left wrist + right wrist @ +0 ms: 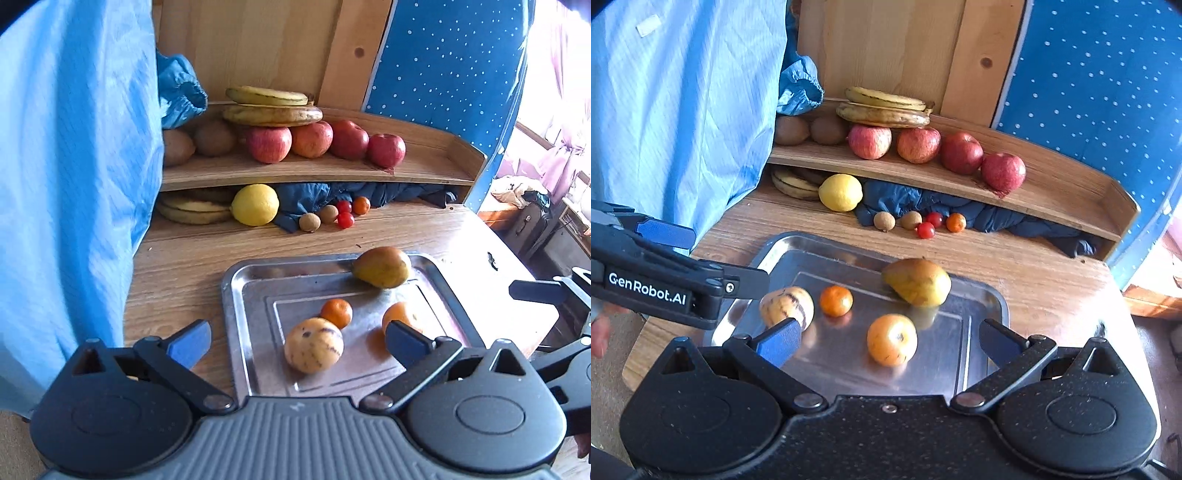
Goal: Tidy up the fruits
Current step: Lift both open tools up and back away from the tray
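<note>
Wood-grain tabletop [1034,280] carries a curved wooden shelf [1052,192] at twelve o'clock, where four red apples [918,144] sit in a row under two spotted bananas [882,114]. Beneath it lie a yellow lemon [840,192] and some tiny fruits. Nearer me, a shiny rectangular steel tray [971,354] holds a yellow-green pear [918,282] at its one o'clock, a pale purple-streaked round fruit [314,345] at seven, a large orange fruit [892,339] and a small tangerine [836,301]. Both claws hover with jaws apart, empty: the left gripper [295,341] over the streaked fruit, the right gripper [886,341] around the large orange fruit.
</note>
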Available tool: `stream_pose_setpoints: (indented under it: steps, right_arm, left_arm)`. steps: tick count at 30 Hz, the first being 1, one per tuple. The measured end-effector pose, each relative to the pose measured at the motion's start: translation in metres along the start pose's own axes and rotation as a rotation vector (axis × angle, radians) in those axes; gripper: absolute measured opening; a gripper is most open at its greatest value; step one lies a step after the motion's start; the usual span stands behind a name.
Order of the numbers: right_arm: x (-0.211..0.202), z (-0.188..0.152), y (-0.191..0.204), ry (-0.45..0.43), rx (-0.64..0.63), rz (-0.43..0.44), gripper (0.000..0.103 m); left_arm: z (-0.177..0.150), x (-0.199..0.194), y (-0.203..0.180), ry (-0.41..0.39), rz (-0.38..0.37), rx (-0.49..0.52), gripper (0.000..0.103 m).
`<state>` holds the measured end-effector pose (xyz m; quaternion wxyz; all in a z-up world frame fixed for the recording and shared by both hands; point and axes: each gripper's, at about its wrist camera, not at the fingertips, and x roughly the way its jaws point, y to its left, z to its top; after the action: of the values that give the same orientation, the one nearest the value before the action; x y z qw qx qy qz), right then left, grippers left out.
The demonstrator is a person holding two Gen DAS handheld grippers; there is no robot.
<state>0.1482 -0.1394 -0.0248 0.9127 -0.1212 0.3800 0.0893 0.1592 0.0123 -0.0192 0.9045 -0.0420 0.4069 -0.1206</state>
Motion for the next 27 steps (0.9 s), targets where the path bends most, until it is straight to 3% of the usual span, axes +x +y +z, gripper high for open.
stream_pose_setpoints:
  steps: [9,17,27]
  right_arm:
    - [-0.009,-0.025,0.012,0.077,0.027,-0.026,0.102]
    - [-0.005,-0.039,0.019,0.161,0.057,-0.032,0.102]
    - [0.007,-0.051,0.026,0.325,0.027,-0.039,0.102]
  left_arm:
    - [-0.025,-0.013,0.010,0.026,0.010,0.037,0.103]
    - [-0.048,-0.020,0.015,0.094,-0.031,0.072,0.103]
    - [-0.062,-0.015,0.008,0.201,-0.003,0.171,0.103]
